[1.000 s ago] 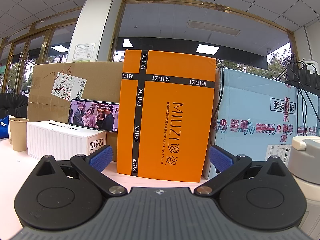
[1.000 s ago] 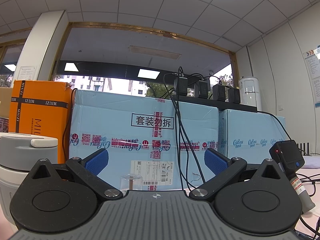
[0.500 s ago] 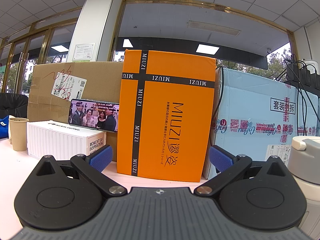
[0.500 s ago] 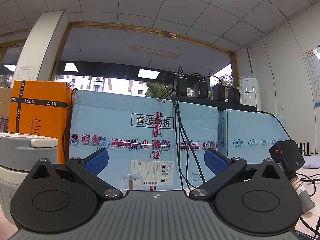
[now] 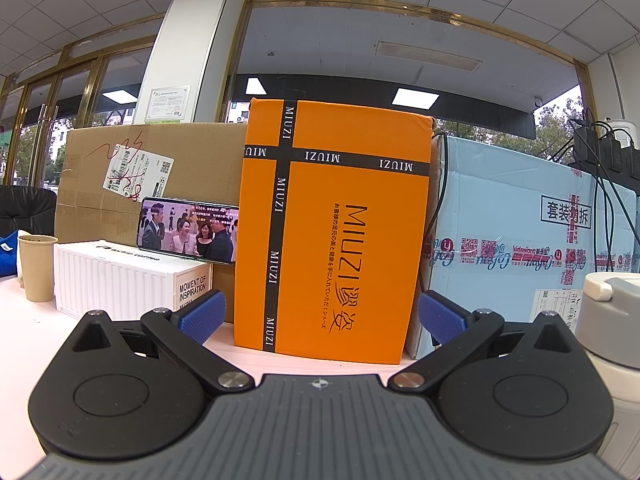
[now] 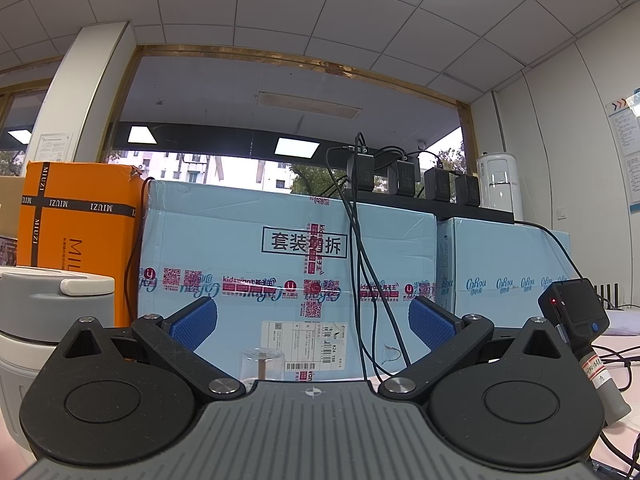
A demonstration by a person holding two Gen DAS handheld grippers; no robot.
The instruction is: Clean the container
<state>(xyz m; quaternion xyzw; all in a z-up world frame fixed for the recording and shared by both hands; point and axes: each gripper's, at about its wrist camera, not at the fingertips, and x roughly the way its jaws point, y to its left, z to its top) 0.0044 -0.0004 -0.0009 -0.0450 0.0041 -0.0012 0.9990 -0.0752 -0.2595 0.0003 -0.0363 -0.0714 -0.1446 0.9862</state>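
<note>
Nothing has moved in the last second: both grippers idle, the clean not yet begun.

Your left gripper [image 5: 320,314] and right gripper [image 6: 312,322] sit low over the surface [image 5: 312,362], fingers wide and empty, unchanged from a moment ago, so you have still to reach. The one container [image 6: 52,320], a grey-lidded flask, stands between them: near right in the left view, near left in the right. I count one orange box [image 5: 336,232], two blue boxes [image 6: 280,264], one small glass [image 6: 262,364], one paper cup [image 5: 37,266].
</note>
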